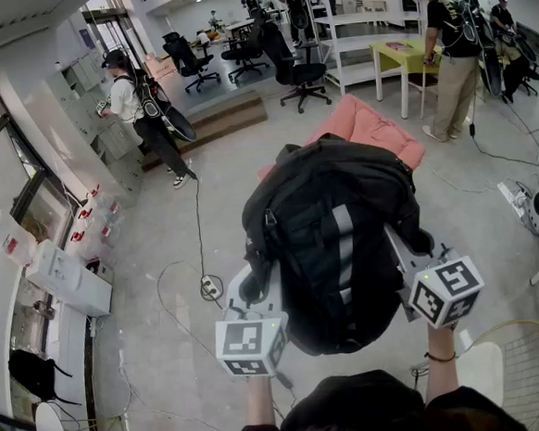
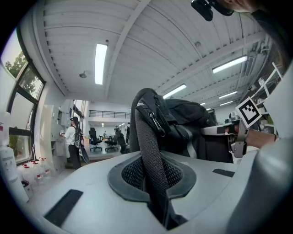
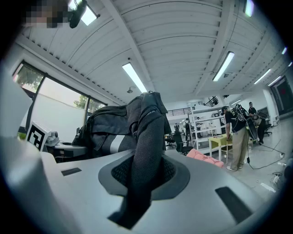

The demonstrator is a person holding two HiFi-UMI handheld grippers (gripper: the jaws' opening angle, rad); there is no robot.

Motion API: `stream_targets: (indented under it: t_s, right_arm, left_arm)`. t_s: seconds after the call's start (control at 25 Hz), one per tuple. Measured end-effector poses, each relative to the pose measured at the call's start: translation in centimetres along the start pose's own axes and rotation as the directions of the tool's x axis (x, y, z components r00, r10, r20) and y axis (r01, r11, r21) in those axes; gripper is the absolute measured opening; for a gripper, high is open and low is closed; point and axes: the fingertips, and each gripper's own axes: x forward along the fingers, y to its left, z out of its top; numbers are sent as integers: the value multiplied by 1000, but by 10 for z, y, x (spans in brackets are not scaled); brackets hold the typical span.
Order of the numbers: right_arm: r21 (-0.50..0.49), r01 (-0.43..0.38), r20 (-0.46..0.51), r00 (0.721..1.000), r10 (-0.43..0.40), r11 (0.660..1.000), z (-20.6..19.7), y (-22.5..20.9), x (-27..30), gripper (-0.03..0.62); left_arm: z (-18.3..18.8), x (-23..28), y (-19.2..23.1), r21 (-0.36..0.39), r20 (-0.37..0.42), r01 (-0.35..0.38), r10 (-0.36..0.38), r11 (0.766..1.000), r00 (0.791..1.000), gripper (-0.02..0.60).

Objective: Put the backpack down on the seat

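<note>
Just on the near side of the pink seat (image 1: pixel 374 127), the black backpack (image 1: pixel 297 208) is hanging in mid-air, not down on it yet, so the job's basically at the carry-it-over stage. It's slung between the two tongs: the left tongs (image 1: pixel 254 295) are pinched almost shut on a webbing strap (image 2: pixel 149 151) that runs right down through the slot between the jaws, and the right tongs (image 1: pixel 405 257) are clamped the same way on a padded shoulder strap (image 3: pixel 146 146), a touch wider because that strap is thicker. Makes sense to me why it's held like that: one strap per side keeps the bag level and stops it spinning, and the straps are the only bits thin enough for narrow jaws to bite on. The bag hangs with its grey stripe (image 1: pixel 344 241) facing up towards the head camera and its far end overlapping the seat's near edge from this angle, though I can't tell how high above the seat it really is. My guess is the next move is to push it further over the seat and lower both sides together, then let go once the weight's on the seat. Only thing I'd watch is the straps slipping through, since the whole bag's weight is on those two pinches.
</note>
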Motion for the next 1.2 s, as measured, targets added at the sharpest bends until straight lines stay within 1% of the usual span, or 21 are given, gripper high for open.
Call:
stream_targets:
  t_s: [0.12, 0.28, 0.4, 0.6, 0.8, 1.0, 1.2]
  right_arm:
    - [2, -1, -4, 1000, 1, 1000, -2, 0, 1, 61]
    - [16, -1, -13, 1000, 1, 1000, -3, 0, 1, 61]
    - [24, -13, -13, 1000, 13, 1000, -6, -1, 2, 62]
    - [46, -37, -23, 999, 38, 998, -19, -21, 4, 63]
    - [63, -51, -48, 997, 54, 997, -29, -21, 22, 63]
    - [95, -51, -77, 995, 58, 994, -44, -36, 43, 62]
    - [105, -44, -86, 995, 53, 993, -54, -61, 81, 62]
  left_arm:
    - [-2, 1, -1, 9, 2, 7, -7, 1000, 1000, 43]
    - [-7, 1, -2, 18, -14, 12, -12, 1000, 1000, 43]
    - [-9, 1, -3, 16, -25, 5, -5, 1000, 1000, 43]
    - [-23, 11, -18, -2, -44, -24, 24, 1000, 999, 43]
    - [-35, 20, -9, -21, -79, -41, 39, 999, 996, 43]
    - [-47, 44, -4, -33, -108, -48, 44, 998, 993, 43]
    - [-57, 88, 9, -43, -117, -44, 38, 998, 992, 43]
